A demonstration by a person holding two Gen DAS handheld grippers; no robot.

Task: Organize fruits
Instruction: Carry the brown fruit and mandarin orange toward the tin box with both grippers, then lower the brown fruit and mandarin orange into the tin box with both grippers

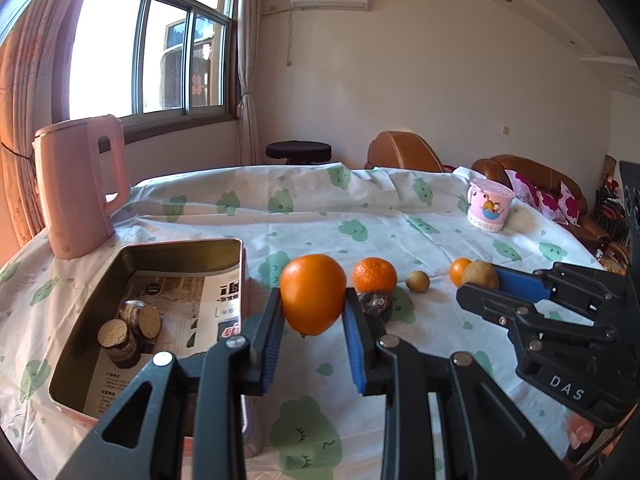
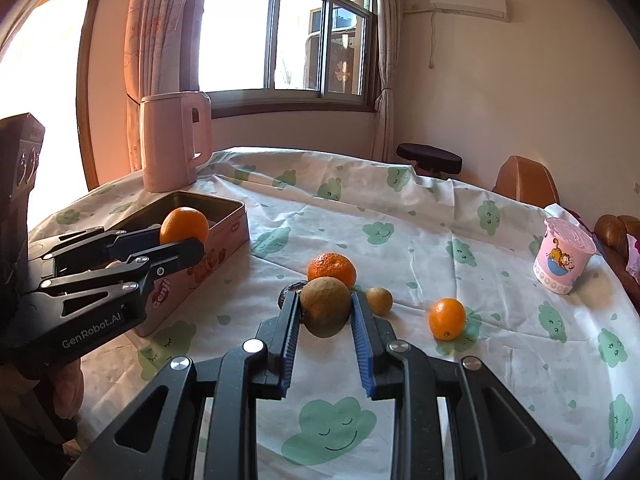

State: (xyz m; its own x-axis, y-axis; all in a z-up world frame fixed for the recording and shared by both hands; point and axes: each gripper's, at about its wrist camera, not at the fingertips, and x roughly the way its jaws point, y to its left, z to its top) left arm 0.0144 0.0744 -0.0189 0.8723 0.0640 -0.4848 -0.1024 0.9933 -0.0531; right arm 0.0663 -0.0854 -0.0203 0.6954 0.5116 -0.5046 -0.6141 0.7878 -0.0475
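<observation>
Daylight floods in through the window point(image 1: 148, 48), panes blown out white. Warm orange cast on the curtain point(image 2: 148, 36) side. Soft shadows under fruit on the counter point(image 2: 400, 248). Fisheye bends edges; corners vignette black. Focus sharp.

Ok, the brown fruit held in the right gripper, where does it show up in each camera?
Left wrist view: the brown fruit sits right of centre, between the right gripper's fingers.
Right wrist view: it is at centre, clamped between the two fingers.
Shared landmark: the pink kettle, at the table's far left in both.
</observation>
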